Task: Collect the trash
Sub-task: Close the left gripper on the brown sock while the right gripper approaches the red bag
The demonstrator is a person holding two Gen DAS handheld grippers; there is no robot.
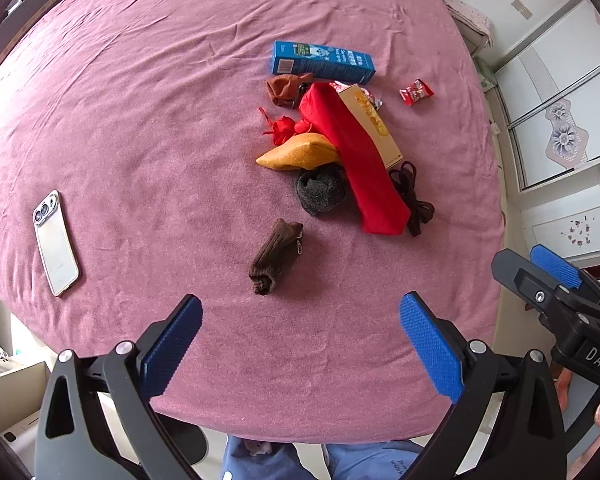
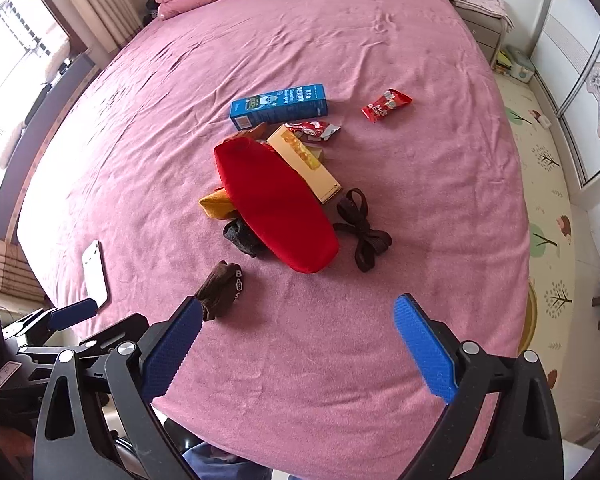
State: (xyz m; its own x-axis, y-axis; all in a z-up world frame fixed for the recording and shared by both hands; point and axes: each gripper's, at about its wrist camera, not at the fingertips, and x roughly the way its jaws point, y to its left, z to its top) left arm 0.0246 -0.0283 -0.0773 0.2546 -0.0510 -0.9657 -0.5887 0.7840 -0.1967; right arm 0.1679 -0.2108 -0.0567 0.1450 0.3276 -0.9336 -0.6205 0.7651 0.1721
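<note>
While I hold my left gripper (image 1: 300, 344) and right gripper (image 2: 296, 344) over the bed's (image 2: 340, 40) near edge, both spread wide and empty, the blue carton (image 2: 278, 106) lies mid-bed, long axis left-right; a red snack wrapper (image 2: 386, 105) sits apart toward the right edge.

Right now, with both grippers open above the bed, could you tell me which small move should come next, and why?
Probably reach the right gripper toward the lone red snack wrapper. It is plainly trash, lies apart from the pile, and sits on the right side; the jaws are open and empty.
</note>
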